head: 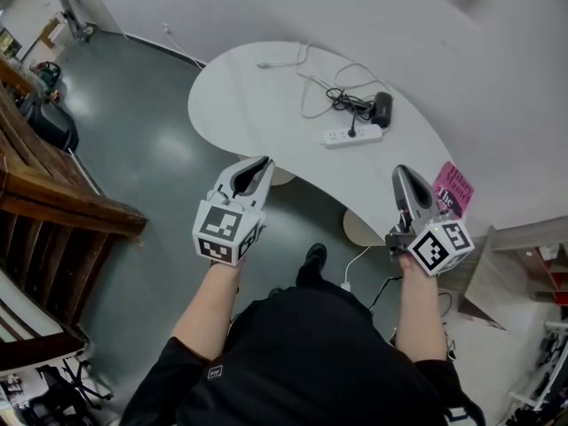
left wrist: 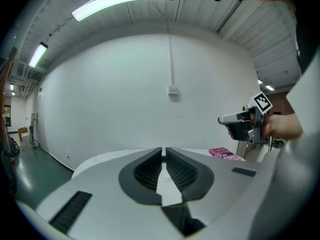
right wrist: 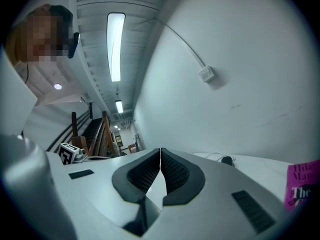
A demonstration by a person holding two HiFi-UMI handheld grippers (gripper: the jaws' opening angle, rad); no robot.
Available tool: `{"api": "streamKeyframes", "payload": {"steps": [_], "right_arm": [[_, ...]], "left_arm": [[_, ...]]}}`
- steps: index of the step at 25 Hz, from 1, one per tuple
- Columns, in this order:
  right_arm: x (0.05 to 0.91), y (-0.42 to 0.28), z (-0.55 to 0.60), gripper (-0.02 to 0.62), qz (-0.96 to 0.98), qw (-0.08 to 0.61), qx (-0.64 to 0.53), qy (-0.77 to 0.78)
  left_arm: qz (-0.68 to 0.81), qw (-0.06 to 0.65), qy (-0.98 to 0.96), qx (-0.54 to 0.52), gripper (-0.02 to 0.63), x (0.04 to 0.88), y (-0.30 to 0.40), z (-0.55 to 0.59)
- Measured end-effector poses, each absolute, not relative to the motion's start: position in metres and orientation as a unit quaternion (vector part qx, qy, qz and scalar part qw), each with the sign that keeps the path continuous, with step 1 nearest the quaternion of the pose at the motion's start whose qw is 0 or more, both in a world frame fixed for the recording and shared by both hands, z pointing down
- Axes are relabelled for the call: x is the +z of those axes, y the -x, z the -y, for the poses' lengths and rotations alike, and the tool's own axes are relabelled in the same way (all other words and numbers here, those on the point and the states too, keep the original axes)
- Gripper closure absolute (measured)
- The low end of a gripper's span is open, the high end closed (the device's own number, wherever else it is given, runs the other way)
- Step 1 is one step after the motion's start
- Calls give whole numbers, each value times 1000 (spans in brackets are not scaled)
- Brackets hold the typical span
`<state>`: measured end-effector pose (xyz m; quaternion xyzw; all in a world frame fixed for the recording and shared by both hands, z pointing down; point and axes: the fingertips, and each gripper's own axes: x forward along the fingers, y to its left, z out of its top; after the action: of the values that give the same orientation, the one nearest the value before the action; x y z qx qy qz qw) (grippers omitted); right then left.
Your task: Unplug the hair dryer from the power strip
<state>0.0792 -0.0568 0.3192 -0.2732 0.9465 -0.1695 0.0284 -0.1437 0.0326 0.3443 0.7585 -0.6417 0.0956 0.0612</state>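
Black hair dryer (head: 382,107) beyond right claw (head: 401,174)

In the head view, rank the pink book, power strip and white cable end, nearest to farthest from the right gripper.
1. Pink book, just right of the right gripper, at the table's near edge.
2. Power strip, mid-table, ahead and left.
3. White cable end, at the far left edge.

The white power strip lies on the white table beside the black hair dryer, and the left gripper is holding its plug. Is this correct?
No: the left gripper holds nothing. The left gripper view shows its jaws together and empty; the plug sits in the strip. The power strip does lie on the white table beside the black hair dryer.
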Motion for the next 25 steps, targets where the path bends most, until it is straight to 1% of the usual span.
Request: {"api": "streamKeyframes", "payload": {"steps": [7,13,22,25], "right_arm": [[306,-90,127,560,-950,36,-158,267],[320,-96,161,560,-947,28,-174,270],[342,-83,199,560,-936,6,-188,296],[343,-75,217,560,-927,8,-193,322]], "left_arm": [[633,46,-765,106,572,329,124,44],[615,52,-778,117,572,336,109,88],[581,54,-802,127,572,350,113,154],[563,56,-815,124,572,351,122,178]]}}
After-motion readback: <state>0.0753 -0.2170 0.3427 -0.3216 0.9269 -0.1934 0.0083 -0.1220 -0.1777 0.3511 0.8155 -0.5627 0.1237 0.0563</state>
